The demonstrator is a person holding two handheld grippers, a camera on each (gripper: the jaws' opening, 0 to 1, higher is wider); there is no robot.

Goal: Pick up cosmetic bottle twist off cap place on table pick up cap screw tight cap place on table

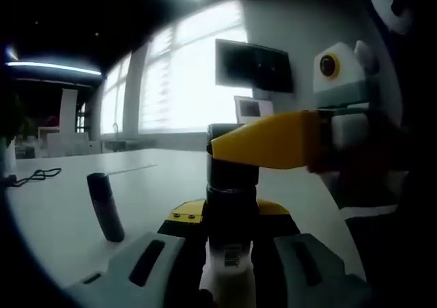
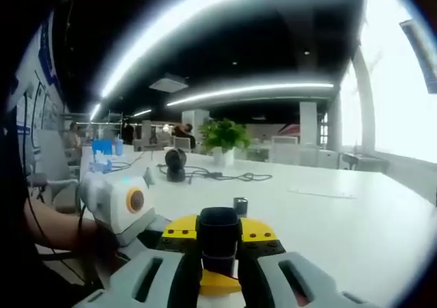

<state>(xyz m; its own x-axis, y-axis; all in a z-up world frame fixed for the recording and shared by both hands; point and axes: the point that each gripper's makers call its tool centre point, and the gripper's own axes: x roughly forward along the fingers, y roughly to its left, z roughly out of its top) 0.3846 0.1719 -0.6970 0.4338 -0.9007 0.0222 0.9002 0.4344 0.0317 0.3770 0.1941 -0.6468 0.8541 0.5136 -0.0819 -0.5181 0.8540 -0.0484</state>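
Note:
The cosmetic bottle [image 1: 231, 270] has a white body with a barcode label and a dark top. My left gripper [image 1: 229, 214] is shut on its body, holding it upright above the white table [image 1: 61, 219]. My right gripper [image 1: 235, 149] comes in from the right, its yellow finger [image 1: 273, 141] pressed against the black cap [image 1: 232, 175]. In the right gripper view the black cap [image 2: 218, 229] sits between the closed jaws of my right gripper [image 2: 218, 238]. A yellow finger [image 2: 220, 283] of the left gripper shows just below it.
A slim dark tube [image 1: 106, 209] [image 2: 240, 205] stands on the table left of the bottle. A black cable [image 1: 37, 176], a round dark device [image 2: 176, 164] and a potted plant [image 2: 222, 137] lie farther off. A hand [image 2: 61, 229] holds the left gripper.

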